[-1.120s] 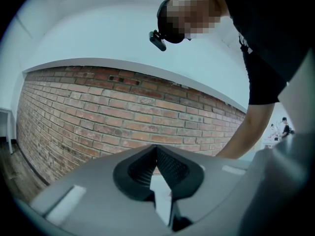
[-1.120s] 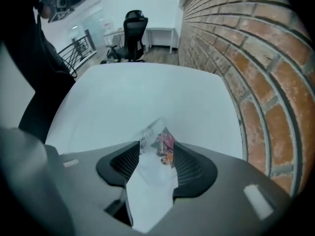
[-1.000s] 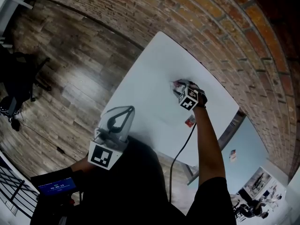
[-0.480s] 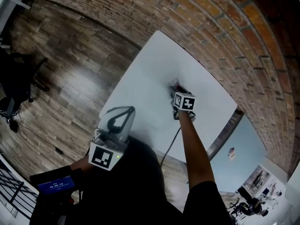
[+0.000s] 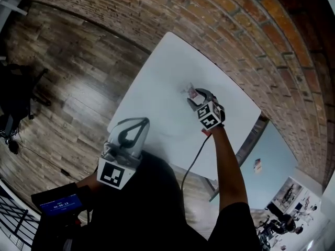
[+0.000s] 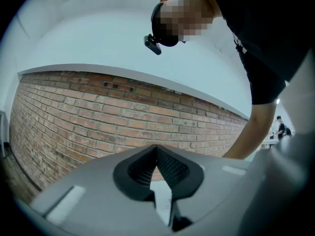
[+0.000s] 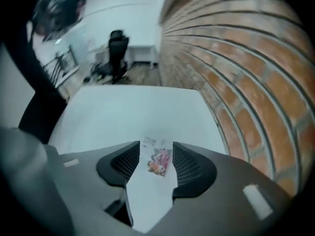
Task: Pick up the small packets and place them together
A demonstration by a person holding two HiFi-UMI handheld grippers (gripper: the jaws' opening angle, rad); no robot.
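Right gripper view gives me the clearest read. One small packet [image 7: 157,162] sits in the gap of the right gripper [image 7: 156,146], whose jaws stand apart, one on each side of it. The packet looks to be lying flat on the white worktop [image 7: 128,112]. It is white, with a pink and red flower-like print and a line of small dark writing across its top end. That writing is too blurred for me to read.

From the head view I count the same single packet [image 5: 190,92], just off the tip of the right gripper [image 5: 194,95], about mid-worktop [image 5: 162,82] on the side toward the brick wall [image 5: 235,30]. I can find no other packet on the worktop.

The left gripper [image 5: 145,120] hangs off the near edge, close to my body and over the wooden floor [image 5: 68,72]. In the left gripper view its jaws [image 6: 157,150] meet at the tips with nothing between them.

Each of the two grippers carries a cube with black-and-white square markers. A small blue screen [image 5: 58,205] at lower left shows digits I can't make out. One black office chair [image 7: 117,45] stands beyond the far end of the worktop.
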